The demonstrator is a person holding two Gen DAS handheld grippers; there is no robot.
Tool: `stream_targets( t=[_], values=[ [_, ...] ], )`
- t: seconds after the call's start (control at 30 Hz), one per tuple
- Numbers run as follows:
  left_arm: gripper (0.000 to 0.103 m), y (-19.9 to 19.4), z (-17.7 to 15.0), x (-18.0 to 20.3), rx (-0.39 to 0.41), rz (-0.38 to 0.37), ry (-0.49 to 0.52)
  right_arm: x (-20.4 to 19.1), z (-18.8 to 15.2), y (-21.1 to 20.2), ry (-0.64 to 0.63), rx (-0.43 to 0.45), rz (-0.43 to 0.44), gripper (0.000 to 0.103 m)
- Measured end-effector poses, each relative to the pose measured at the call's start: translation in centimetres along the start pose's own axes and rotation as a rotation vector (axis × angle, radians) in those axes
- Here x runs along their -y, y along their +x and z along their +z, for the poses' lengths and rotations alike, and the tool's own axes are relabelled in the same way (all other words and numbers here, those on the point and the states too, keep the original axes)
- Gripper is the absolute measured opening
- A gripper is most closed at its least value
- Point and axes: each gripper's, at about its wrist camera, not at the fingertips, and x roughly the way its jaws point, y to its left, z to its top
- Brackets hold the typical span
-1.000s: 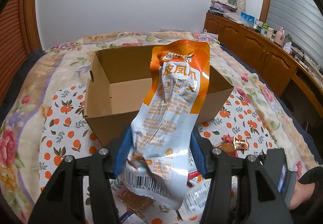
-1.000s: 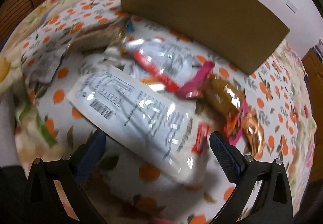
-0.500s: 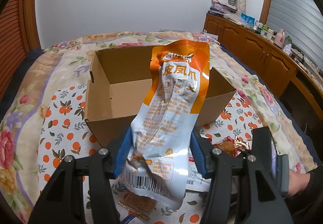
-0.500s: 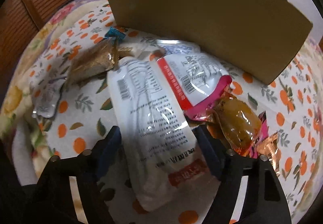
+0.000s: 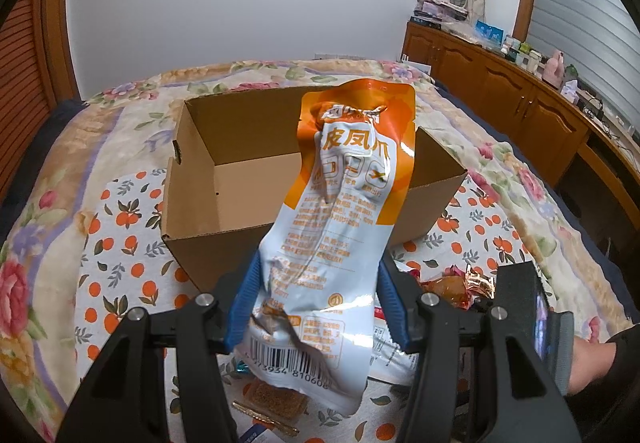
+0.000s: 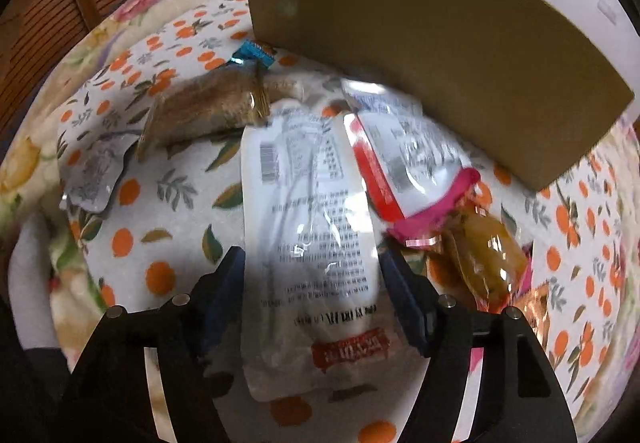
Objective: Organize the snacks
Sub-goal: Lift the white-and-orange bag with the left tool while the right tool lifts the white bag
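My left gripper point(image 5: 320, 267) is shut on the lower part of an orange and white snack packet point(image 5: 340, 211), held upright in front of the open cardboard box point(image 5: 192, 147). The box inside looks bare where it shows. In the right wrist view my right gripper point(image 6: 311, 255) points down at the bedspread. Its jaws are closing on a long white packet with a red label point(image 6: 312, 203) that lies lengthwise between them, and the pads touch both of its long edges. The box's outer wall point(image 6: 440, 43) stands just behind the pile.
Around the white packet lie a red-edged pouch point(image 6: 404, 163), an amber wrapped snack point(image 6: 488, 255), a brown snack bag point(image 6: 204, 111), a silver pouch point(image 6: 96, 171) and a blue wrapper point(image 6: 252, 53). All rest on an orange-print bedspread point(image 5: 120, 243). A wooden sideboard point(image 5: 500, 83) runs along the right.
My right gripper has come in over the white packet, which now lies lengthwise between its fingers, and the jaws have narrowed onto it. The left gripper and its packet have not moved.
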Motion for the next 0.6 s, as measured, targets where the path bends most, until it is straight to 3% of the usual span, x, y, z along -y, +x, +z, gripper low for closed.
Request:
stream_targets(
  t=[0.2, 0.43, 0.6],
  values=[
    [0.055, 0.0, 0.1, -0.3, 0.001, 0.006, -0.006, 0.3, 1.2, 0.9, 0.016, 0.031, 0.002, 0.079],
    [0.055, 0.1, 0.1, -0.5, -0.001, 0.010, -0.008, 0.9, 1.0, 0.0, 0.053, 0.008, 0.044, 0.054],
    [0.055, 0.1, 0.2, -0.4, 0.002, 0.010, 0.006, 1.2, 0.2, -0.9, 0.085, 0.004, 0.077, 0.053]
  ],
)
